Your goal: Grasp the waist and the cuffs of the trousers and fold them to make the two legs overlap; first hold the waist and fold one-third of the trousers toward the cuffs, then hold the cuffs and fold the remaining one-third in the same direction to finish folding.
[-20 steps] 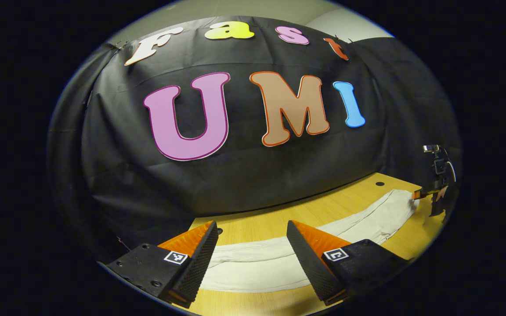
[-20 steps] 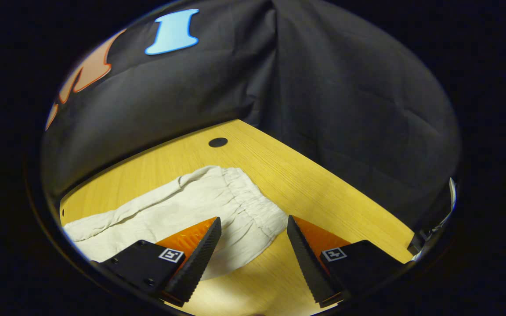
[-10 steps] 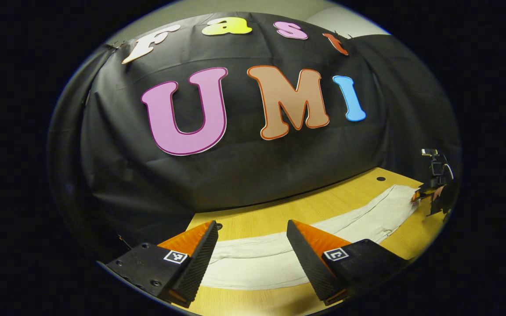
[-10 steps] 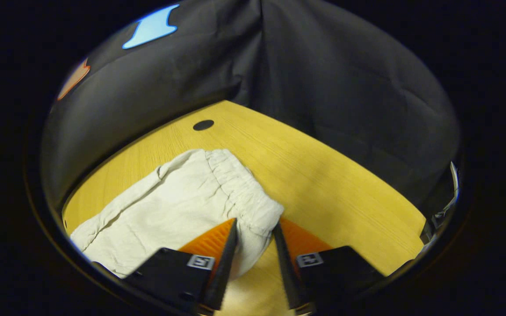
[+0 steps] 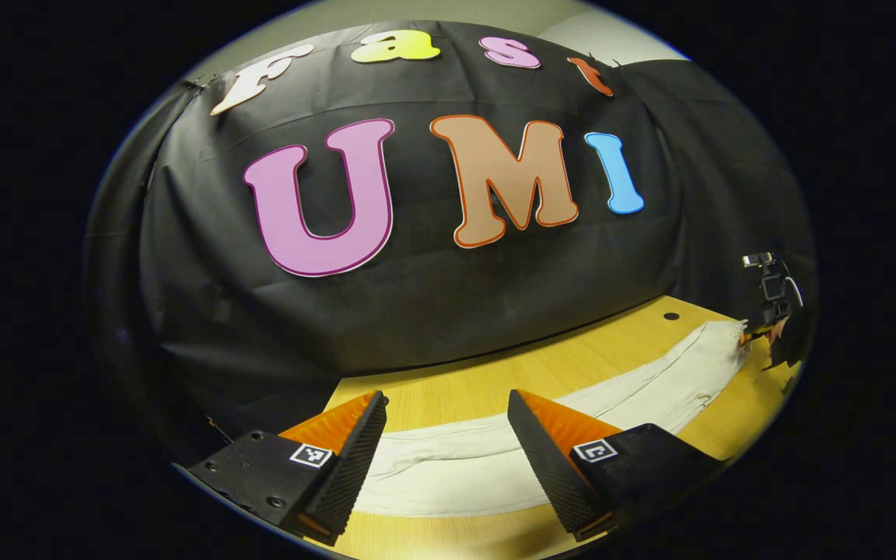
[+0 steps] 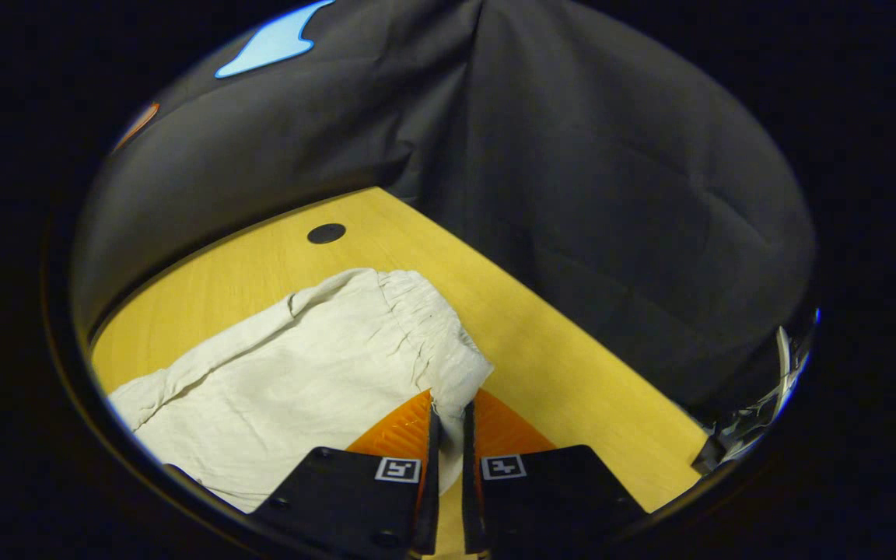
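Note:
Off-white trousers (image 5: 487,467) lie stretched across the wooden table (image 5: 572,365). In the left gripper view my left gripper (image 5: 442,435) stands open over the cuff end, the cloth lying between and below its fingers. In the right gripper view the gathered elastic waist (image 6: 432,327) points away from me, and my right gripper (image 6: 448,435) is shut on the near corner of the waist. Far off in the left gripper view, the right gripper (image 5: 751,334) shows at the waist end (image 5: 716,346), with a hand behind it.
A small dark hole (image 6: 326,232) sits in the table (image 6: 572,373) beyond the waist; the same hole (image 5: 671,316) shows in the left gripper view. Black cloth walls close off the back and right side. Bare wood runs right of the waist.
My right gripper has shut on the corner of the waist, having been open a second ago. The left gripper has stayed open over the cuffs, hardly moving.

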The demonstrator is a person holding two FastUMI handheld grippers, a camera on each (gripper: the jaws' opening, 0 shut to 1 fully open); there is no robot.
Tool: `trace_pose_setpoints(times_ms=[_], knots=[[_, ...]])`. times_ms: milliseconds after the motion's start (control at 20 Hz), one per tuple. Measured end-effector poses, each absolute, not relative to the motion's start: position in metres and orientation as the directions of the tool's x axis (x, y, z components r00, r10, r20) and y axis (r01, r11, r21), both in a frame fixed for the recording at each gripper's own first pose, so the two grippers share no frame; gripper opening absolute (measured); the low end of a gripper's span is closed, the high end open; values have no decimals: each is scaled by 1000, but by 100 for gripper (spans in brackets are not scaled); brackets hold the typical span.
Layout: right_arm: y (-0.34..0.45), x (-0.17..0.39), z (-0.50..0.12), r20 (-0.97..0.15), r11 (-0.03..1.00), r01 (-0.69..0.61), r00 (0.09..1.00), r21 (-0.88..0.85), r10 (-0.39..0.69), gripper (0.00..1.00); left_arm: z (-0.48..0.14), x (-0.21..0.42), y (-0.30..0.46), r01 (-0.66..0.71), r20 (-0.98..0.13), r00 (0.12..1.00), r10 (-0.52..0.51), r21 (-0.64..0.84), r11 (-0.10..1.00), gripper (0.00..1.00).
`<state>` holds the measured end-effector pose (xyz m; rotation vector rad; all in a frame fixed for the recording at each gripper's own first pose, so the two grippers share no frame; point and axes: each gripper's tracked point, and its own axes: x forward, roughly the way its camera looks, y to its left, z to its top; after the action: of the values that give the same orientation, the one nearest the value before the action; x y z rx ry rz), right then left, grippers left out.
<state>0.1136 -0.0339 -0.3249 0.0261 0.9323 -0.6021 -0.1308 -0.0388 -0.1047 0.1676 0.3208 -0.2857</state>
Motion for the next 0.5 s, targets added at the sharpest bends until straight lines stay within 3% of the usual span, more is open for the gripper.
trace_pose_setpoints(times_ms=[150, 200, 300, 500], knots=[[-26, 123, -302, -733, 857, 468, 503, -215, -458, 15, -105, -132, -36, 291, -332, 912, -240, 112, 950, 100], [-24, 127, -290, -718, 869, 449, 533, -209, -448, 15, -105, -133, -35, 289, -331, 913, -239, 107, 951, 96], [-12, 130, -269, -684, 899, 393, 603, -192, -410, 14, -105, -136, -32, 282, -329, 914, -236, 100, 954, 100], [18, 122, -242, -624, 951, 267, 719, -158, -306, 14, -108, -144, -23, 265, -334, 915, -226, 77, 961, 96]])
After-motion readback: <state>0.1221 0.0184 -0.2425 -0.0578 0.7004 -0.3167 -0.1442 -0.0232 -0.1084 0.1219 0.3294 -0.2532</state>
